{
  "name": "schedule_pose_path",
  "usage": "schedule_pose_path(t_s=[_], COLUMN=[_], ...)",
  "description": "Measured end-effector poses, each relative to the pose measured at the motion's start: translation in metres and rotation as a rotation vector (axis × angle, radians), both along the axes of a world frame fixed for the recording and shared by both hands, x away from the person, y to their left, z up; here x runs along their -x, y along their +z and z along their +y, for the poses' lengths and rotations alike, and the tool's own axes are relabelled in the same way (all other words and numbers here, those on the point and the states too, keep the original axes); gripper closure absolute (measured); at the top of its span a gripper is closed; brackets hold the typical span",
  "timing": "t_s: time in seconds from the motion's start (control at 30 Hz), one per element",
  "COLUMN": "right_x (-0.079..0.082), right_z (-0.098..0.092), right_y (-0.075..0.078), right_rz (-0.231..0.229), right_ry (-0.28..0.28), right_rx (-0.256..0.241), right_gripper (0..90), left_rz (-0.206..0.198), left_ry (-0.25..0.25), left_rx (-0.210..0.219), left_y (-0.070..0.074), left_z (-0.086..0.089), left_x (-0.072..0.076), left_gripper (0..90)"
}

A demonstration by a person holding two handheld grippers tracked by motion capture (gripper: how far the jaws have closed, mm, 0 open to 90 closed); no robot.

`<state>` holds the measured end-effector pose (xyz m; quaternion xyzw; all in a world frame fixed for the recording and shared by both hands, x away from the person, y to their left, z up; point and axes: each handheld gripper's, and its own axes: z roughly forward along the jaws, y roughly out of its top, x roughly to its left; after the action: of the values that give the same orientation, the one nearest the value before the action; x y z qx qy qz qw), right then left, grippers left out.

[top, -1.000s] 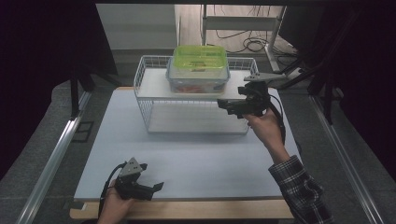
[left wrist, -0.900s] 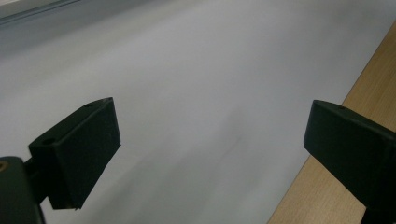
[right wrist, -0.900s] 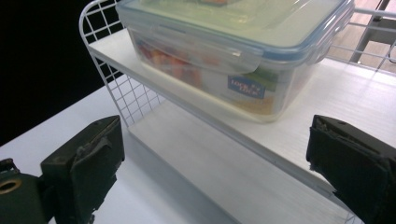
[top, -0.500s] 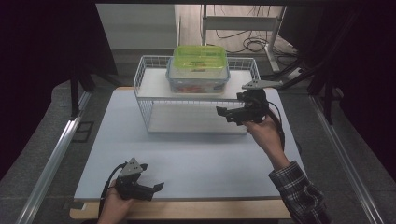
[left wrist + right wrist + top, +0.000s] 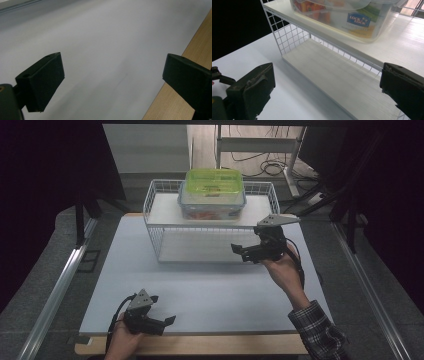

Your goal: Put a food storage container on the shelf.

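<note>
Food container (image 5: 213, 195) with a green lid sits on the upper shelf of a white wire rack (image 5: 159, 215) at the far side of the table, seen from the high view. The rack stands on a pale grey mat (image 5: 210, 290) that covers most of the wooden table (image 5: 200, 346). The right gripper (image 5: 245, 253) is held in the person's right hand (image 5: 281, 270) just in front of the rack's right end, jaws spread apart and holding nothing, with its grey plate on top. The left gripper (image 5: 165, 322) rests low on the near left part of the mat, in the left hand (image 5: 122, 344), jaws also apart and empty. A plaid sleeve (image 5: 320, 335) covers the right forearm.

From the left gripper view, the two black jaws stand wide apart over the bare mat (image 5: 100, 50), with the table's wooden edge (image 5: 175, 105) running along the right.

From the right gripper view, the jaws gape wide with nothing between them, aimed at the rack (image 5: 287, 35). The clear container (image 5: 342, 15) sits on the top shelf and bears a blue label reading "LOCK & LOCK" (image 5: 359, 19); orange and green contents show through its wall. The lower shelf (image 5: 342, 82) lies beneath.
</note>
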<state>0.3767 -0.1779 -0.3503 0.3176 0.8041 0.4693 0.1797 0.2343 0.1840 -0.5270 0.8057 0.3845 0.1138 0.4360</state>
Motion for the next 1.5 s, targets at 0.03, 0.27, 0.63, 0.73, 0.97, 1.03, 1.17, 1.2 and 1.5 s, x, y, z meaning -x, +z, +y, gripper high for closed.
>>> schedule_pose_path(t_s=[0.03,0.27,0.63,0.73,0.97,1.03,1.17,1.2,1.5], right_x=[0.001,0.007,0.013,0.015,0.018,0.019,0.02,0.021,0.023], right_z=[0.0,0.0,-0.004,-0.005,-0.008,-0.009,-0.011,-0.012,-0.016], right_y=[-0.001,-0.008,-0.024,-0.027,-0.037,-0.04,-0.047,-0.049,-0.062], right_rz=[-0.002,-0.018,-0.035,-0.038,-0.043,-0.036,-0.028,-0.029,-0.028], right_ry=[0.0,0.0,0.004,-0.001,-0.002,-0.005,-0.008,-0.009,-0.019], right_rx=[0.005,0.019,0.026,0.029,0.038,0.039,0.037,0.037,0.048], right_gripper=[0.0,0.0,0.0,0.0,0.0,0.0,0.0,0.0,0.0], left_rz=[0.001,0.001,0.001,0.002,0.004,0.004,0.002,0.002,0.0], left_ry=[-0.001,-0.003,-0.003,-0.003,-0.002,-0.003,-0.003,-0.003,-0.004], left_rx=[-0.001,-0.006,-0.007,-0.008,-0.007,-0.007,-0.009,-0.009,-0.011], left_y=[0.0,0.0,0.0,-0.001,-0.001,-0.001,-0.001,-0.001,-0.001], left_z=[0.0,0.0,0.0,0.0,-0.001,-0.001,0.0,0.0,0.0], left_x=[0.0,0.0,0.0,0.0,0.0,0.0,0.0,0.0,0.0], left_gripper=[3.8,3.8,3.8,3.8,3.8,3.8,3.8,3.8,3.8])
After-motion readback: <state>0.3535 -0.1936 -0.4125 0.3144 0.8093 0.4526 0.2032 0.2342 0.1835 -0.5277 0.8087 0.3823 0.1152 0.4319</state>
